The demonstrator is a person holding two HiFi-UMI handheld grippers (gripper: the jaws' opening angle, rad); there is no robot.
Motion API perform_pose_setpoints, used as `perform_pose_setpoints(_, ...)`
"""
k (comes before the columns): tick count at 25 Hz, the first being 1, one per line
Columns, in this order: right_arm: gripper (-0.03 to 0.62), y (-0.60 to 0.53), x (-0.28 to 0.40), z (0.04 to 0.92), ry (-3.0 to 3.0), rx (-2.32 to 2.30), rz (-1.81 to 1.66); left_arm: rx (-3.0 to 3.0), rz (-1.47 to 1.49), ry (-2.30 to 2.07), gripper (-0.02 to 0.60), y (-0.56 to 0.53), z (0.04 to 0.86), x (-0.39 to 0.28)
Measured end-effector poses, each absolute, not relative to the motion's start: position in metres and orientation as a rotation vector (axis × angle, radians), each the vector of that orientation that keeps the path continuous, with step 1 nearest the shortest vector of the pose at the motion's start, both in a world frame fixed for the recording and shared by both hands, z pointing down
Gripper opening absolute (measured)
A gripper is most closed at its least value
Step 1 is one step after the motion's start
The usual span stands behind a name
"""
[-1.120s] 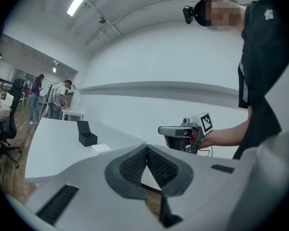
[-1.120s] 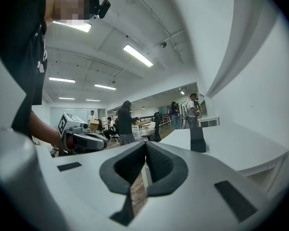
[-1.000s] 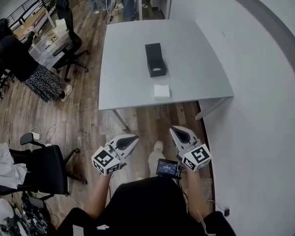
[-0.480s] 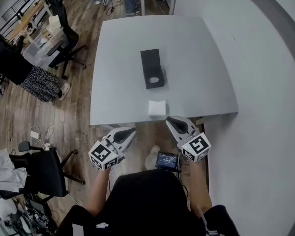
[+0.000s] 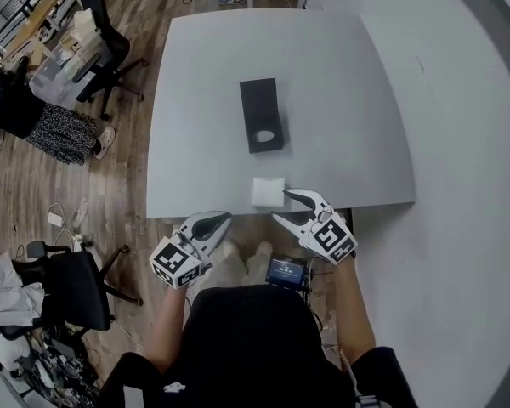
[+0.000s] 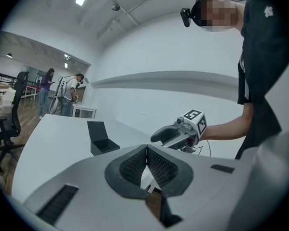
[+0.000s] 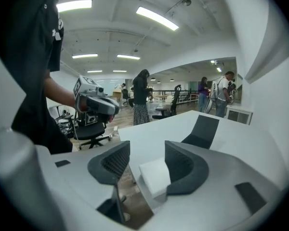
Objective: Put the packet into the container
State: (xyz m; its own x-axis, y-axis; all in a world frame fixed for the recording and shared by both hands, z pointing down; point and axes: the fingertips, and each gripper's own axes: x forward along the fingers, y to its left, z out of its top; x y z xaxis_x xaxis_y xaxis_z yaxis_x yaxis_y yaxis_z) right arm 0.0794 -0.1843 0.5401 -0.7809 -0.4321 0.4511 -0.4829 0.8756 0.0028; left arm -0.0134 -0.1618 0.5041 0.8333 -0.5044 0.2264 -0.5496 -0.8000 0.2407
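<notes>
Right gripper (image 5: pixel 280 205) jaws, just opening, straddle the white packet (image 5: pixel 269 191), ungripped; push deeper, then clench evenly. Left gripper (image 5: pixel 223 218) jaws clenched, empty.

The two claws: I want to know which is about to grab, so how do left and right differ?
The left claw has its jaws shut and empty; on the right claw they stand apart, having just been opening, with the white packet in the gap, unpinched. The left claw hangs short of the table edge; the right claw reaches it. Both carry a marker cube.
</notes>
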Motion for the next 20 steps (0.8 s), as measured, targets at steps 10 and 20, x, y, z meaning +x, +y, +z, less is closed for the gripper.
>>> perform_pose_setpoints(10,0.393,-0.212,0.056,0.639,-2.177,0.170,-0.028,2.674,0.237,-0.691,0.008,-0.193,0.536,-0.015)
perform_pose_setpoints(20,0.451,-0.224,0.041,0.722,-1.926,0.005,0.000,2.702,0.241,-0.679,0.008,-0.201,0.545,-0.021)
